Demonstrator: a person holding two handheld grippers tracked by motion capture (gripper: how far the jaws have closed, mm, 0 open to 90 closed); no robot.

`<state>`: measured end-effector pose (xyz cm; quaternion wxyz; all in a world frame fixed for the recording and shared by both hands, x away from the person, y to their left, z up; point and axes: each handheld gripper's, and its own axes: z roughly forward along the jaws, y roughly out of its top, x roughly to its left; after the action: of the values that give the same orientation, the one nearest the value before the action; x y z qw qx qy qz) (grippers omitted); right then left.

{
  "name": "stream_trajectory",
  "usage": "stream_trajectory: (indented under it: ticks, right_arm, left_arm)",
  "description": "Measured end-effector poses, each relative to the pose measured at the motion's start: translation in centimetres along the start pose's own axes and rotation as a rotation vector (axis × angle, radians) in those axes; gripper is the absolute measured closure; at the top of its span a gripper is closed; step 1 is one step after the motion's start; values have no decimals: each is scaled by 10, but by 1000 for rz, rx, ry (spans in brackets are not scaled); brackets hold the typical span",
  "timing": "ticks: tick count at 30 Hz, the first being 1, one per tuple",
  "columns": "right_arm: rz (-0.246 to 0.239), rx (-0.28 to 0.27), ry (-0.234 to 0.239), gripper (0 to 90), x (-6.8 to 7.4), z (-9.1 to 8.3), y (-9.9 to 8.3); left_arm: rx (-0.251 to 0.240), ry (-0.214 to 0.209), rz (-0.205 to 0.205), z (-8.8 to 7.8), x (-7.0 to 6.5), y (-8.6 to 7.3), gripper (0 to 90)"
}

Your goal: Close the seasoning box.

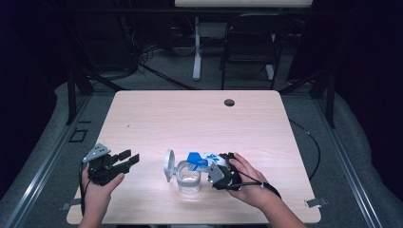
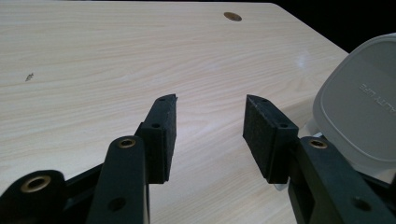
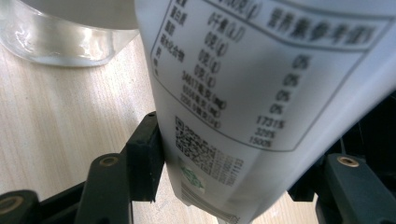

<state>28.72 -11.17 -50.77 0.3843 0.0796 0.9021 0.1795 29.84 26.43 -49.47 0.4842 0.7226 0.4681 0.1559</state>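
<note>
Right gripper [image 1: 219, 172] is clamped on a white-and-blue packet [image 1: 202, 159] tilted over the open clear jar [image 1: 188, 179] just ahead; left gripper [image 1: 124, 160], jaws apart and empty, should steady the jar beside it while pouring.

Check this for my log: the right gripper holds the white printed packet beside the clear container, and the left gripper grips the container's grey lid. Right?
Not quite. In the left gripper view the left gripper is open on nothing, the grey lid just beside it. The right gripper does hold the white printed packet beside the clear container.
</note>
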Motion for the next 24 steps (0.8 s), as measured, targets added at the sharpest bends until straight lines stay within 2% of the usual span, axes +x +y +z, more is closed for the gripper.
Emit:
stream_trajectory:
  ticks: [11, 19, 24]
  right_arm:
    - [-38, 23, 9, 412, 3, 1, 2]
    - [-48, 24, 14, 412, 5, 3, 2]
    - [-55, 45, 17, 412, 4, 2, 4]
  left_arm:
    - [-6, -1, -4, -1, 1, 0, 548]
    - [-9, -2, -5, -2, 1, 1, 548]
    - [-7, -3, -4, -1, 1, 1, 548]
